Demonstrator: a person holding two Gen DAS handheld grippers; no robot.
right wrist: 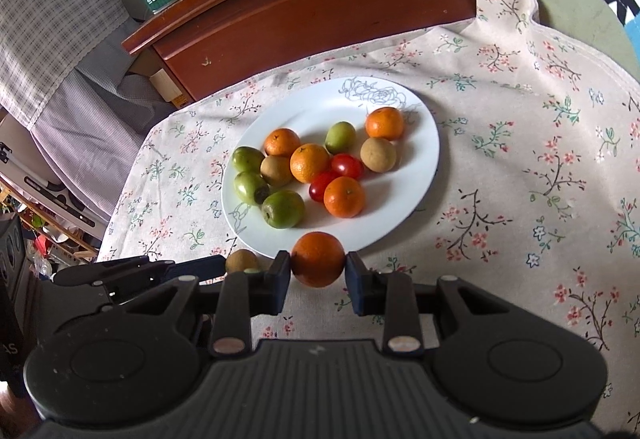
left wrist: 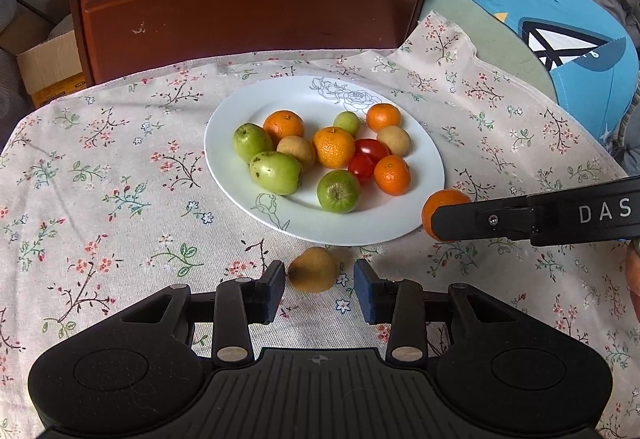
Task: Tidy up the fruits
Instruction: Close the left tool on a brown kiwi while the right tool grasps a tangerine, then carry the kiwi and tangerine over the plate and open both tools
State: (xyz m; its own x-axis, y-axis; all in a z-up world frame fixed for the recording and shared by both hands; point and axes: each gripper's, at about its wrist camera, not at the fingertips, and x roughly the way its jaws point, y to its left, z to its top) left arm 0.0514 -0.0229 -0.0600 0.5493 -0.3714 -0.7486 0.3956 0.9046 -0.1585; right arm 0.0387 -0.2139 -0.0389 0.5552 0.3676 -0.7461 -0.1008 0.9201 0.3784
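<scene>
White plate [left wrist: 424,175], mid-cloth: mandarins, green fruits, brown fruits and two red tomatoes are being held in it. One mandarin [right wrist: 318,259] is being pinched by the right gripper [right wrist: 318,273] at the plate's near rim. A brown fruit [left wrist: 313,270] is being straddled, untouched, by the spread left gripper [left wrist: 320,287], both angled downward.

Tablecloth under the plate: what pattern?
The tablecloth is beige with a floral print: pink blossoms, green leaves, dark twigs. It shows best in the right wrist view.
</scene>
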